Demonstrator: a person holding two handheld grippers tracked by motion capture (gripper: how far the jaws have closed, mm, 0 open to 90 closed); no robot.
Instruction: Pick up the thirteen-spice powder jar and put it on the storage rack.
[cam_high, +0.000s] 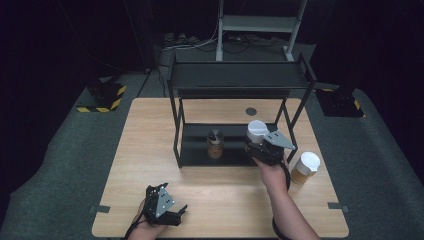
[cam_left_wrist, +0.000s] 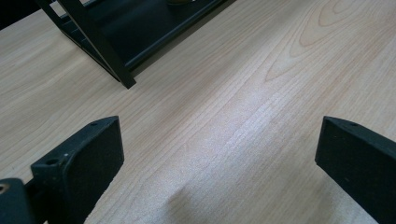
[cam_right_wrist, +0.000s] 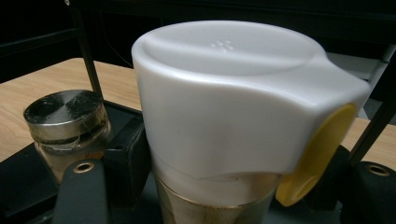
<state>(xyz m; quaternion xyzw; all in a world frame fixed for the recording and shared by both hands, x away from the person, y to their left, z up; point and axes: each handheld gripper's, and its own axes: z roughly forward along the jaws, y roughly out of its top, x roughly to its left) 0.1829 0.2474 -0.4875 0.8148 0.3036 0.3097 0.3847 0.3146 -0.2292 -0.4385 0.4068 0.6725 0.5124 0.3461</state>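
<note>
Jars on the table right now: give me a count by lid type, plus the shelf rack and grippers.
White-lidded jars: 2, one held in the right gripper at the rack, one standing on the table right of the rack.
Metal-lidded jars: 1, on the rack's lower shelf.
Black racks: 1.
Grippers: 2, including the left.
Total: 6.

No readable text, label or sign anywhere

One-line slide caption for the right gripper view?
Right gripper clamps a white-lidded jar at the black rack's lower shelf, beside a metal-lidded jar.
</note>
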